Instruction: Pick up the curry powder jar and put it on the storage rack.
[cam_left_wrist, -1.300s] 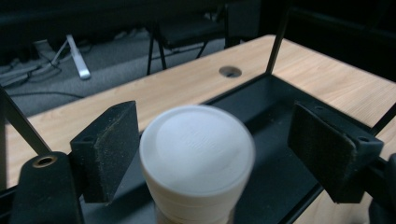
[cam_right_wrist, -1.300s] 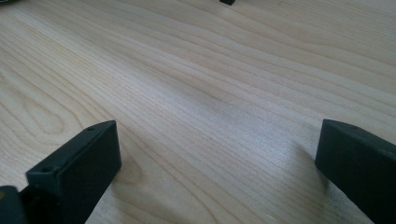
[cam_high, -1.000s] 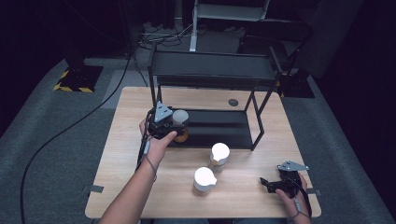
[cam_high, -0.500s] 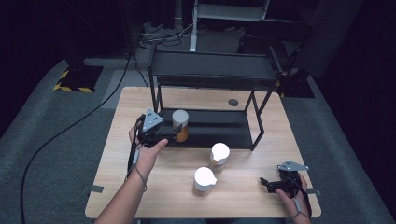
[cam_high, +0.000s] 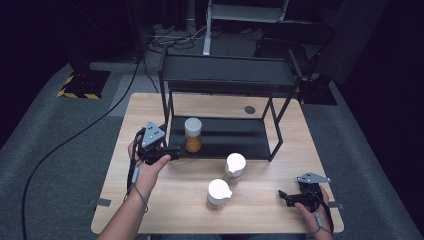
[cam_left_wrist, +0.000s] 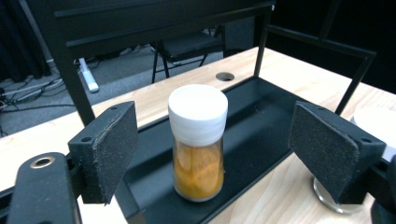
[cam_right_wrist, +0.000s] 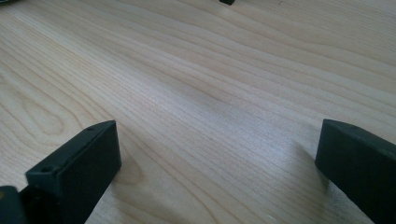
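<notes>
Standing upright on the rack's lower shelf (cam_high: 235, 145) at frame centre, the spice jar (cam_left_wrist: 197, 142) is framed, untouched, between the left tool's (cam_left_wrist: 224, 151) parted pads, while the right tool (cam_right_wrist: 217, 172) is rested open on the bench (cam_right_wrist: 210, 84).

A light wooden tabletop (cam_high: 150, 107) stands on grey carpet (cam_high: 60, 145). Two white-lidded jars sit apart on the bare wood in front of the rack, one (cam_high: 235, 167) just off its front edge, the other (cam_high: 218, 194) nearer the front of the tabletop. A round cable hole (cam_high: 249, 109) shows toward the back. A black cable (cam_high: 75, 137) snakes across the floor at the left, past a yellow-and-black striped base (cam_high: 82, 82). Behind stands a dark chair (cam_high: 295, 35).
</notes>
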